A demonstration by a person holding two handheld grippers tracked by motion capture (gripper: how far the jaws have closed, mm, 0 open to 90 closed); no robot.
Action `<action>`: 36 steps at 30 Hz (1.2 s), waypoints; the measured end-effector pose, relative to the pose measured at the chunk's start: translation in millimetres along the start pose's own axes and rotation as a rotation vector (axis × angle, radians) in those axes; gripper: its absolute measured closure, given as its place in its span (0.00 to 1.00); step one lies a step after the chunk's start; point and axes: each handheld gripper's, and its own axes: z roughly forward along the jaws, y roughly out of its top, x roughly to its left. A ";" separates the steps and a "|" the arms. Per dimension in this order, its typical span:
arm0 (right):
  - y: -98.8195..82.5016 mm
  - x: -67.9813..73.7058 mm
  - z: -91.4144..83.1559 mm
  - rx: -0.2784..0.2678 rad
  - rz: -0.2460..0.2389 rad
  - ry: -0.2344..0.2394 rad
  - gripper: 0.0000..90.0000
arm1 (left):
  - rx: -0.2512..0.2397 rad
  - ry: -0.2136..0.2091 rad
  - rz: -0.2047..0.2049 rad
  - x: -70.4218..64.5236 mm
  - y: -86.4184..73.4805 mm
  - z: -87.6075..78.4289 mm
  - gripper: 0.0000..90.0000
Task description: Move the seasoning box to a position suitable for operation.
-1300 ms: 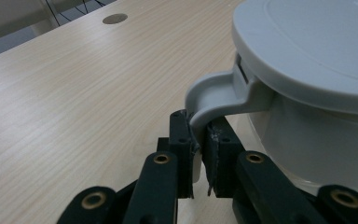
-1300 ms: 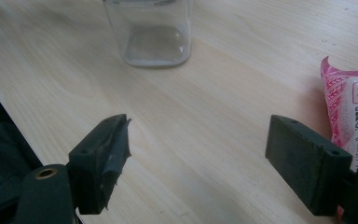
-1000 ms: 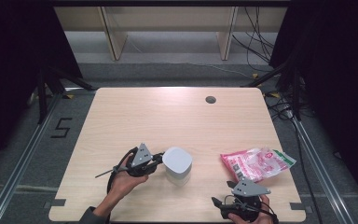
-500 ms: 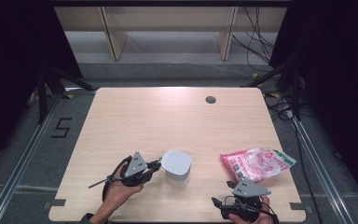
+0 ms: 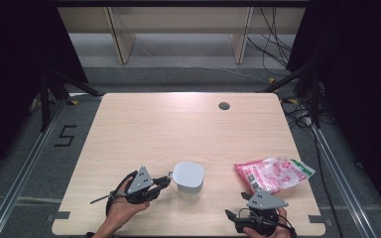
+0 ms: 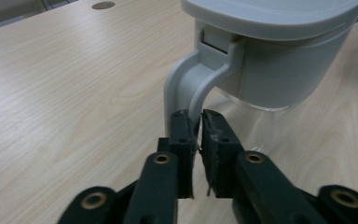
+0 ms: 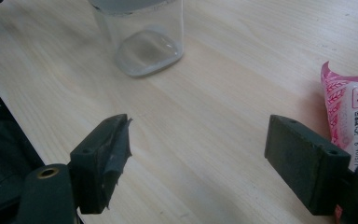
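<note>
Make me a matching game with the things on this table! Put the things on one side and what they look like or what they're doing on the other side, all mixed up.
Things:
1. jug
2. bag
3. left gripper
4. right gripper

Descriptions:
A. pink, lying flat on the table
B. open, with nothing between its jaws
C. clear body with a grey-white lid
D. shut on a handle

Right pairs: 1-C, 2-A, 3-D, 4-B
</note>
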 end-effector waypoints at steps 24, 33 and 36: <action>0.2 0.9 1.7 0.008 -0.017 0.016 0.26 | -0.018 -0.092 0.091 17.3 8.8 16.3 0.76; 0.3 0.6 1.7 0.012 -0.012 0.028 0.26 | -0.001 -0.160 0.094 13.0 4.2 2.0 0.76; 0.2 0.9 1.6 0.014 -0.017 0.023 0.26 | -0.005 -0.176 0.092 12.7 3.4 1.2 0.75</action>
